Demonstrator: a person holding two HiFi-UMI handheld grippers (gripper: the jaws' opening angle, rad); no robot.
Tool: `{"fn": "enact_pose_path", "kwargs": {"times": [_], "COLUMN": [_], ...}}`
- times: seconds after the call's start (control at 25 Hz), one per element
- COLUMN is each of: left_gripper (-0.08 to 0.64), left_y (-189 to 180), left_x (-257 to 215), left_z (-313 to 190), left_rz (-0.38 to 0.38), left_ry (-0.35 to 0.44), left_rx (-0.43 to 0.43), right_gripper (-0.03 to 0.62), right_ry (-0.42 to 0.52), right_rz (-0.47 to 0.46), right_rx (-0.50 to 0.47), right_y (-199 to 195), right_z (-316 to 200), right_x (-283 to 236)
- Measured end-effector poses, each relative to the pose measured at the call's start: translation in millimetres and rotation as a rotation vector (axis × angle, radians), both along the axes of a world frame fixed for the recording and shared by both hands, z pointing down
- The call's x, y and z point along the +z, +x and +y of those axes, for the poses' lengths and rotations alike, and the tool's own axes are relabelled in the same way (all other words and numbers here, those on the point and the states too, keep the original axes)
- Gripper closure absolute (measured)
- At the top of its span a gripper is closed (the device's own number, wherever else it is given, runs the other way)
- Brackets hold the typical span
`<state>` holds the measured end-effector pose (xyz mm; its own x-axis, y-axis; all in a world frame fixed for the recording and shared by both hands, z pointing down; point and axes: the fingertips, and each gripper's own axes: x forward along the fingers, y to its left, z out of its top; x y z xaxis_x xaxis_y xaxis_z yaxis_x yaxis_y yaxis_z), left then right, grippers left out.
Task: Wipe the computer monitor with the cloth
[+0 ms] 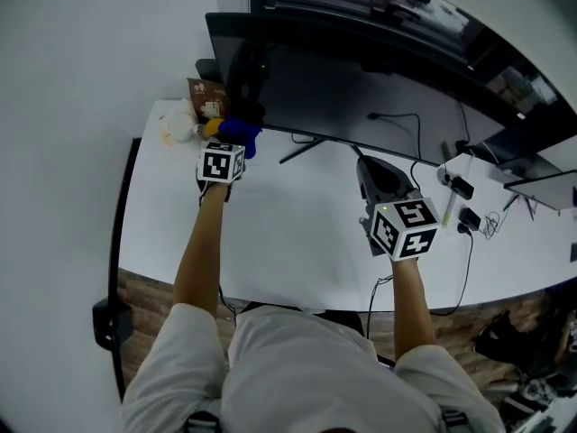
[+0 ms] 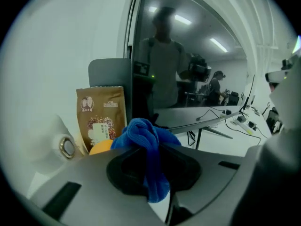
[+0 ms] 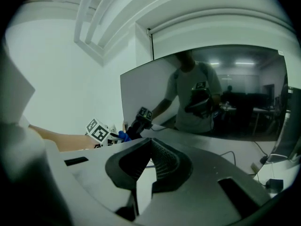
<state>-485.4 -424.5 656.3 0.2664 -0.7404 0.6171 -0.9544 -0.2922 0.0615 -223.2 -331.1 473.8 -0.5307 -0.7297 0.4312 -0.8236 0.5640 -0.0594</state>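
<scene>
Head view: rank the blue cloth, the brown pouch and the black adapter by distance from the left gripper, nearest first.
1. Blue cloth: clamped in the left gripper.
2. Brown pouch: just beyond it, back left.
3. Black adapter: far over on the right.

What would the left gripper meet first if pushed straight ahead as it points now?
Probably the monitor, near its left edge, with the blue cloth held in the left gripper leading. The brown bag stands just left of that line; depth is unclear.
</scene>
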Motion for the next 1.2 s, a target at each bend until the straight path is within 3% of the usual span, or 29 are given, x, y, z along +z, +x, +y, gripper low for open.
{"fn": "enact_pose_path", "kwargs": {"times": [0.16, 0.32, 0.52, 0.96, 1.2], "left_gripper": [0.492, 0.494, 0.494, 0.494, 0.494], "left_y": [20, 57, 117, 236, 316], "left_x": [3, 6, -2, -1, 8], "left_z": [-4, -2, 2, 7, 9], "left_rz": [0.057, 0.169, 0.215, 0.223, 0.243], "left_ry": [0.004, 0.010, 0.028, -0.001, -0.015], "left_rx": [-0.017, -0.009, 0.041, 0.106, 0.188], "right_gripper": [0.580, 0.580, 0.579, 0.580, 0.580], "right_ry": [-0.015, -0.036, -0.054, -0.072, -0.091], "right_rz": [-0.006, -0.008, -0.017, -0.057, -0.079], "right_rx": [0.034, 0.065, 0.089, 0.161, 0.200], "right_y": [33, 69, 115, 218, 272], "right_z": [6, 18, 31, 52, 54], "right_x": [9, 18, 22, 30, 43]}}
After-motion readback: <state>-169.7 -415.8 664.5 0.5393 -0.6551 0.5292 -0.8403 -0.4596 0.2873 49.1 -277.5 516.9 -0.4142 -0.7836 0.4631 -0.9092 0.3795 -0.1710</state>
